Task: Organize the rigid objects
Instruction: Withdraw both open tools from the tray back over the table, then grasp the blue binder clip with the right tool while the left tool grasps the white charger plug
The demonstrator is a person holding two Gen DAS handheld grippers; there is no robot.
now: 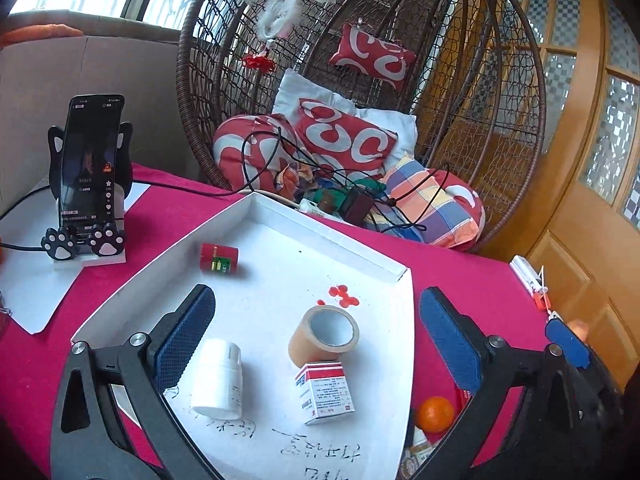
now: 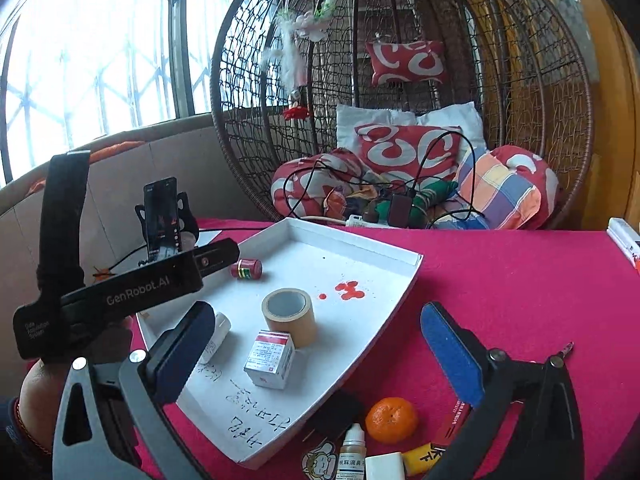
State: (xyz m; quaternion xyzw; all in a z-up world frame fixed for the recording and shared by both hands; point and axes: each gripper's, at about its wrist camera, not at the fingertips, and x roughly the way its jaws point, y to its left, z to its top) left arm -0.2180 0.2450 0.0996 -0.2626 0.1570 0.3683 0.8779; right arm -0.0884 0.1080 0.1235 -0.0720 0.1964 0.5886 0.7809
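A white tray [image 1: 132, 300] [image 2: 404, 304] lies on the pink tablecloth. It holds a brown tape roll [image 1: 323, 334] [image 2: 289, 316], a red-and-white medicine box [image 1: 325, 392] [image 2: 269, 358], a white bottle on its side [image 1: 218, 378] [image 2: 218, 330] and a small red can [image 1: 219, 257] [image 2: 247, 269]. My left gripper [image 1: 316, 344] is open over the tray, around the tape roll and box. My right gripper [image 2: 316, 354] is open and empty over the tray's near right edge. The left gripper's body [image 2: 120, 292] shows in the right wrist view.
An orange [image 2: 391, 420] [image 1: 435, 413], a dropper bottle [image 2: 353, 454], a white block [image 2: 385, 466] and a yellow item [image 2: 424, 456] lie beside the tray's near corner. A phone on a stand [image 1: 92, 176] stands far left. A wicker hanging chair [image 1: 360, 80] with cushions and cables is behind the table.
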